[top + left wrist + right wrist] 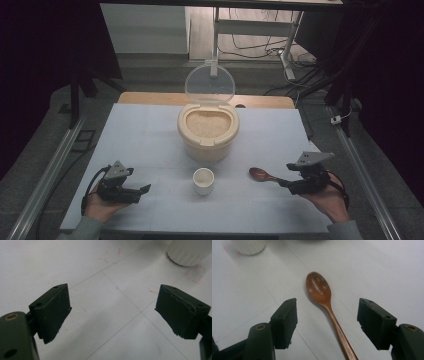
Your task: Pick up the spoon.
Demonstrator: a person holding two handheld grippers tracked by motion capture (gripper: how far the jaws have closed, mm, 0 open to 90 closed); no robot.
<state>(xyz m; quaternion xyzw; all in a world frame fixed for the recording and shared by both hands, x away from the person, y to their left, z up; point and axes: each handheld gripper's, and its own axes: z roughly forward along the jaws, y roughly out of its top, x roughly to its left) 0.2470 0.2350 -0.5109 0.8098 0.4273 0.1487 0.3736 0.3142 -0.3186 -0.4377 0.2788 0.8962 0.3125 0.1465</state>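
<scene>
The surface (150, 130) is covered in matt white sheeting, smooth, with faint thin lines. The spoon (322, 293) at near right is reddish-brown wood with a glossy sheen. The cup (203, 181) looks white and matt, ribbed outside. The rice container (207, 142) is cream plastic, its raised lid (209, 83) clear plastic. Both hand-held gripper jaws are matt black, slightly rough-edged.

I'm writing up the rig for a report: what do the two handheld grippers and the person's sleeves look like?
Both the left gripper and right gripper are black, each topped by a grey three-cornered plate, with a dark cable looping at the hand. Their jaws are blocky black pads with small screw holes, and brass-coloured fittings sit behind them. The sleeves are greyish.
</scene>
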